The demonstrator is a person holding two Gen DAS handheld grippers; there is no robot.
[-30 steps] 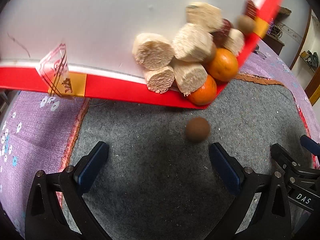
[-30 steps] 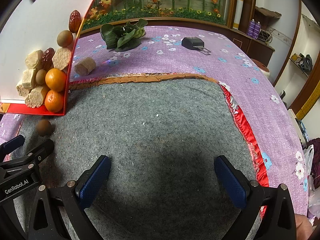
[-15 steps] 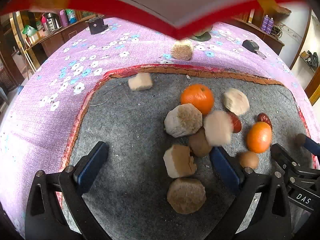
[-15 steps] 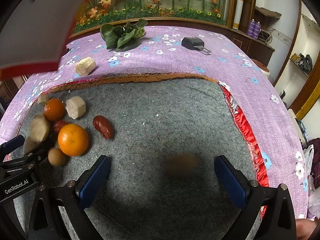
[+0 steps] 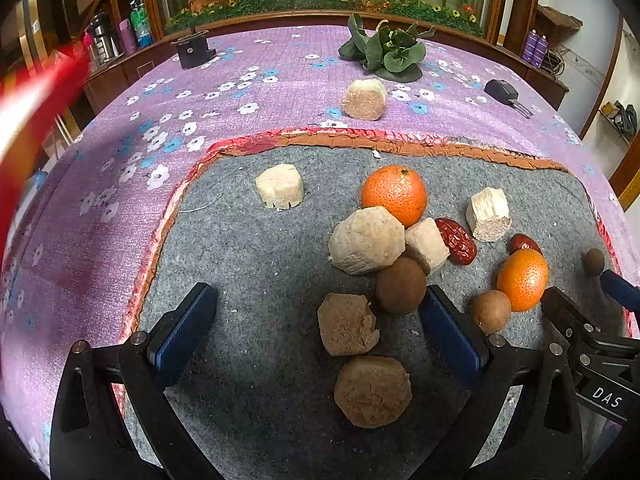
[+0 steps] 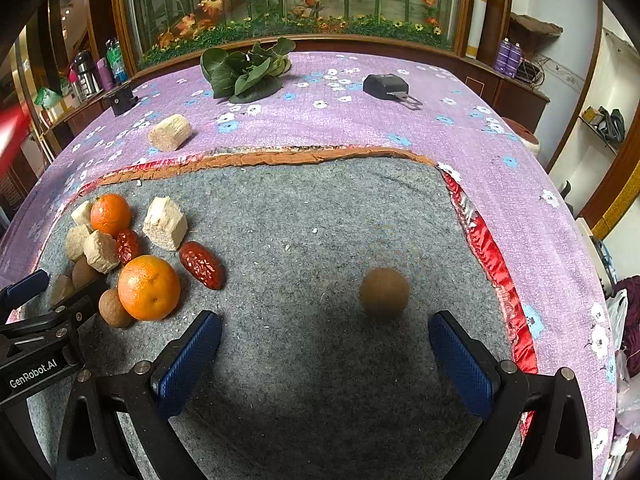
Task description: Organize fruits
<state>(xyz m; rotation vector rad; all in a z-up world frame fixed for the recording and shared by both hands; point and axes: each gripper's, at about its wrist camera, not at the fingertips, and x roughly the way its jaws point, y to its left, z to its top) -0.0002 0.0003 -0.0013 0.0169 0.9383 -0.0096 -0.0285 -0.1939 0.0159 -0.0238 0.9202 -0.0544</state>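
Observation:
Fruit lies scattered on the grey felt mat [image 5: 248, 264]. In the left wrist view I see two oranges [image 5: 394, 194] [image 5: 522, 279], red dates [image 5: 456, 240], brown longans [image 5: 400, 285] and several pale sugarcane chunks [image 5: 366, 240]. My left gripper [image 5: 316, 320] stands open just above the mat, with two brownish chunks [image 5: 347, 329] between its fingers but untouched. In the right wrist view the same pile [image 6: 148, 286] sits at the left. A blurred brown longan [image 6: 383, 291] lies ahead of my open right gripper [image 6: 324, 354].
One sugarcane chunk [image 5: 365, 99] lies off the mat on the purple flowered cloth [image 5: 120, 184]. Leafy greens [image 6: 244, 70], a black key fob [image 6: 386, 85] and a small black device [image 5: 194, 49] sit farther back. A red blur [image 5: 28, 120] is at the left edge.
The red-and-white tray tipped its fruit onto the mat and swung away to the left. The pieces have come to rest, and one longan has rolled right, in front of the right gripper.

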